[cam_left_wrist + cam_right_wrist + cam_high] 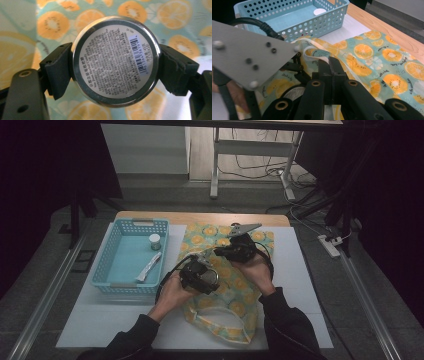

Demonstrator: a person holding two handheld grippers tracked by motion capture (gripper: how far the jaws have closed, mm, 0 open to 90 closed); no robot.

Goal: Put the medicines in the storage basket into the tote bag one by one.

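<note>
So the left gripper (200, 272) is clamped on a round tin (115, 60), pads squeezing it from opposite sides across its width, and the flat labelled face with the barcode points straight back up at that gripper's camera. Being a flat disc, it has no real long side; its short axis runs along the line of the gripper, and the printed text lies roughly crosswise to the jaws. It hangs over the orange-print bag (227, 285), which lies flat in the middle of the table with its handles toward the near edge. The right gripper (331, 65) is pinched tight, jaws together on what looks like the bag's pale upper rim or strap, though I can't tell how much fabric it's actually got. In the high view the two grippers sit just beside each other over the bag, the right one (235, 251) a bit farther toward the far edge. My guess is that the right one is lifting the mouth so the tin can go in, so the tin needs to travel toward that pinched rim. The blue basket (131, 257) sits at the left side, with a small jar (155, 241) and a white tube (150, 266) in it.
</note>
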